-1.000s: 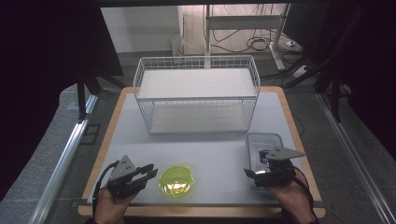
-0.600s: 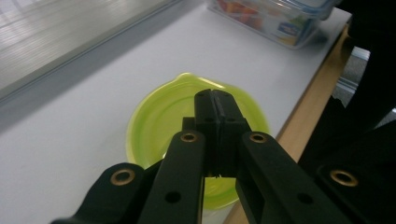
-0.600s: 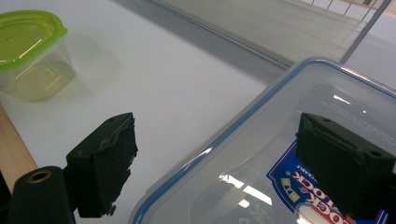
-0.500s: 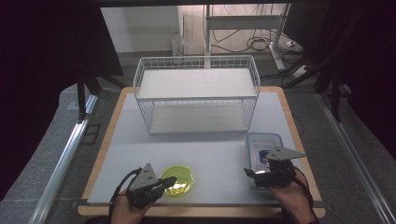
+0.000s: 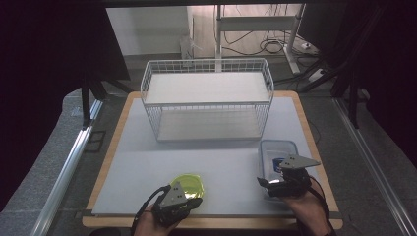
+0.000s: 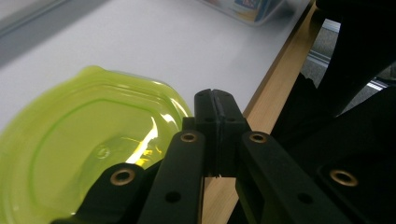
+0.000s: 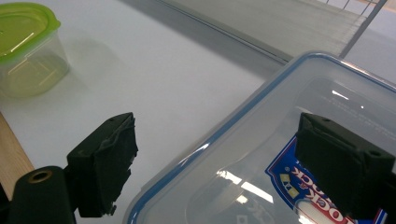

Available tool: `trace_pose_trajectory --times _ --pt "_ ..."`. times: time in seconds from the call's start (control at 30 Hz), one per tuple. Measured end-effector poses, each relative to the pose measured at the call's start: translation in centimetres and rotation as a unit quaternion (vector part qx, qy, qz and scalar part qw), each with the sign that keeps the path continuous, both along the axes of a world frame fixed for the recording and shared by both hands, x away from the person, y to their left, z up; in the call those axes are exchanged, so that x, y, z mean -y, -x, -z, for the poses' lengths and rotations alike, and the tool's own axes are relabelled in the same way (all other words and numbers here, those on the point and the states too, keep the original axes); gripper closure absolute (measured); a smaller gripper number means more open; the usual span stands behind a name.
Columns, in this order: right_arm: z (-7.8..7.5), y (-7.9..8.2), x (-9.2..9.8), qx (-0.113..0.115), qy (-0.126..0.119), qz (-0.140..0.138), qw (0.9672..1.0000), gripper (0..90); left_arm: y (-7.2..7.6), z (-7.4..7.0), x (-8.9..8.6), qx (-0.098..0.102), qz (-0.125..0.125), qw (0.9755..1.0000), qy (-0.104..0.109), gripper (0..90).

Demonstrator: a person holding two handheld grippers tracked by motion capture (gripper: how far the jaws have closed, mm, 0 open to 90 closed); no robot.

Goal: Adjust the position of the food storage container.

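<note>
While the person's hands sit at the near edge of the table (image 5: 147,147), the left gripper (image 5: 181,200) is right at the green-lidded tub (image 5: 189,184), down at the front of the white mat, a bit left of the middle. From the left gripper view its two black jaws are pressed flat together with no gap, and they've just been closing. The tub's lid (image 6: 84,140) sits just to their left, right up against them, but I can't really tell whether the rim is pinched between the pads or just beside them.

Over on the other side, the right gripper (image 5: 275,183) hangs over the clear box with the blue-edged lid (image 5: 278,150), which sits near the front right corner of the mat. In the right gripper view the jaws stand wide apart, one pad out over the bare mat and the other above the box's lid (image 7: 280,140), with the lid's corner between them. The pads aren't pressing on anything as far as I can see.

Further back, a white wire basket (image 5: 206,98) stands in the middle of the table, well apart from both containers.
</note>
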State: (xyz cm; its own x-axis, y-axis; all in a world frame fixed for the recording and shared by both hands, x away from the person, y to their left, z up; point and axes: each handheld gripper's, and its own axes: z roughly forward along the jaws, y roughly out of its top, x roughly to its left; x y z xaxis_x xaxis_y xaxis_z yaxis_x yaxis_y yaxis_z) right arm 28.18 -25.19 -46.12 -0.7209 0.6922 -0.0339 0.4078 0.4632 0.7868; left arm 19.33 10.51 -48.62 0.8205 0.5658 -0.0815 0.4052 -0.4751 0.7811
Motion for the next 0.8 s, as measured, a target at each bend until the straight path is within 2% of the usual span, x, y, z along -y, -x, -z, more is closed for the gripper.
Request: trace_pose_trajectory --times 0.13,0.37,0.5,0.63,0.8 --pt "0.02 0.00 0.02 0.000 0.001 0.001 1.0000 13.6 -0.08 0.30 0.19 -0.006 -0.004 0.9999 -0.009 89.7" --pt "0.02 0.02 0.00 0.000 0.002 -0.001 1.0000 13.7 -0.18 0.43 0.21 -0.016 -0.006 0.9999 -0.001 89.7" --pt "0.07 0.03 -0.03 0.000 0.004 -0.001 1.0000 13.8 -0.12 0.65 0.64 -0.021 -0.008 0.9996 -0.015 89.7" --pt "0.12 0.02 -0.04 -0.001 0.006 -0.001 1.0000 13.8 -0.26 0.77 0.54 -0.017 -0.016 0.9994 -0.025 89.7" --pt "0.11 0.04 -0.04 0.000 0.007 -0.002 1.0000 14.0 -0.58 0.75 0.11 -0.022 -0.022 0.9994 -0.013 89.7"
